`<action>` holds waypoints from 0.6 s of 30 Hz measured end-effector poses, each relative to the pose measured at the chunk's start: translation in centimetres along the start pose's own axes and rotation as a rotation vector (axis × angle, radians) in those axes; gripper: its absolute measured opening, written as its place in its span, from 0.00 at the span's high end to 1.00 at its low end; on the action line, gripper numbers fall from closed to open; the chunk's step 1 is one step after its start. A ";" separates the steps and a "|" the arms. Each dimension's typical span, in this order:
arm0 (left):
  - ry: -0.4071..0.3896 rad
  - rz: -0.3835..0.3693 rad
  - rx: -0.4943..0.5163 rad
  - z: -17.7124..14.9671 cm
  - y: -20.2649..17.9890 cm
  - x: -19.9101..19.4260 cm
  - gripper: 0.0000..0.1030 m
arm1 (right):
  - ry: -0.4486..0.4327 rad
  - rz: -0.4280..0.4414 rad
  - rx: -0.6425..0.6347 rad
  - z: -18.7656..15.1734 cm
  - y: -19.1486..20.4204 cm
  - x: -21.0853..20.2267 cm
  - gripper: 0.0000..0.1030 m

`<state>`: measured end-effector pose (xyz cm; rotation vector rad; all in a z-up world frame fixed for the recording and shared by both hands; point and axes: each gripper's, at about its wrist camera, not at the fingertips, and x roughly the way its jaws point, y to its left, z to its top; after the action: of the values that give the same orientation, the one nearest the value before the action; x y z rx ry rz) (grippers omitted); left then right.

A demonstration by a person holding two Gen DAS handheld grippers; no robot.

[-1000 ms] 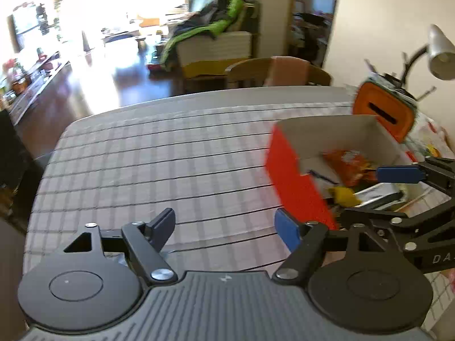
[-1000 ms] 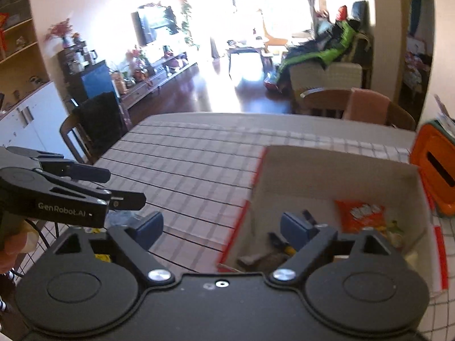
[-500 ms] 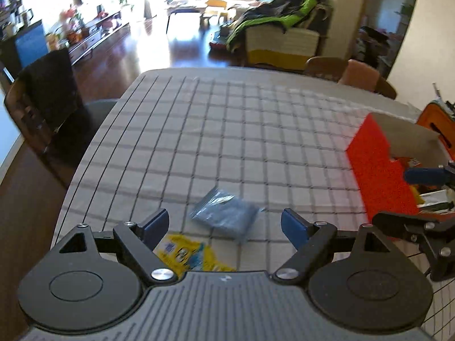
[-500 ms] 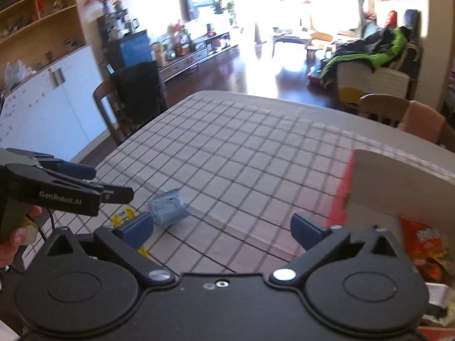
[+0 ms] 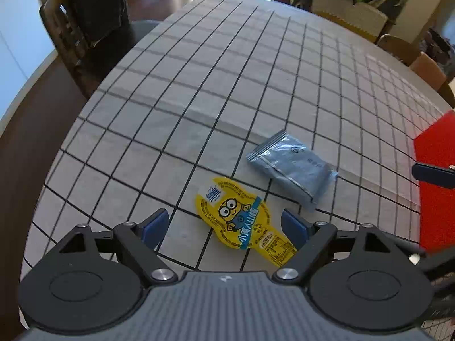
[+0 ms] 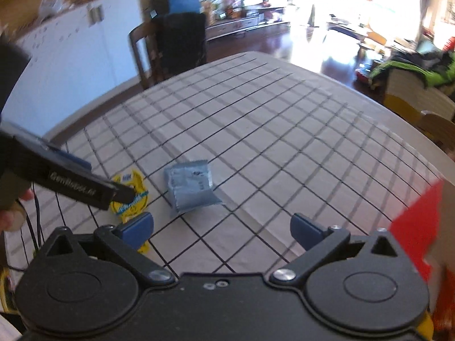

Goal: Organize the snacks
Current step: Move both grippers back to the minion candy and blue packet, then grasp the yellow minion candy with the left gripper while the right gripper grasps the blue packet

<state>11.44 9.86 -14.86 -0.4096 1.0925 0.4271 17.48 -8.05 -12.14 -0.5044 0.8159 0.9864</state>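
While both grippers hang over the checked surface (image 5: 216, 91), two snacks lie loose outside the red box (image 5: 435, 153).

I have the left gripper (image 5: 224, 226) with fingers wide and empty, straddling the yellow cartoon snack pack (image 5: 241, 218) from above; the right gripper (image 6: 221, 228) is spread wide too, holding nothing, near the blue-grey foil packet (image 6: 191, 189). Both snacks sit just beside each other, the red box well off to the right. My worry: the yellow pack lies flat, so the fingers may scrape past it or pinch the cloth instead. With both grippers converging on neighbouring items, they could also collide or nudge the foil packet away. A dark chair (image 6: 176, 48) stands beyond the far edge, clear of my path.
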 end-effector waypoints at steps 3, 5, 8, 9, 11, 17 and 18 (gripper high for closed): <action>0.015 0.012 -0.015 -0.2 -0.1 0.6 0.16 | 0.019 -0.004 -0.075 0.3 0.6 1.6 0.01; 0.024 0.018 -0.013 -0.3 -0.2 1.1 0.16 | 0.025 0.010 -0.093 0.5 0.6 2.5 0.01; 0.035 0.033 -0.020 -0.3 -0.6 1.5 0.16 | 0.026 0.039 -0.136 0.6 0.9 3.2 0.02; 0.039 0.034 -0.027 -0.2 -0.7 1.7 0.16 | 0.026 0.042 -0.163 0.5 1.1 3.5 0.03; 0.051 0.038 -0.044 0.0 -0.7 2.0 0.16 | 0.028 0.049 -0.209 0.4 1.4 4.0 0.05; 0.085 0.048 -0.111 0.4 -0.5 3.1 0.16 | 0.031 0.094 -0.197 1.0 1.3 5.6 0.12; 0.085 0.051 -0.106 0.5 -0.6 3.2 0.16 | 0.031 0.096 -0.201 1.0 1.3 5.9 0.15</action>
<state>13.39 9.97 -17.53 -0.4981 1.1679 0.5178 18.50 -3.61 -16.22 -0.6595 0.7786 1.1587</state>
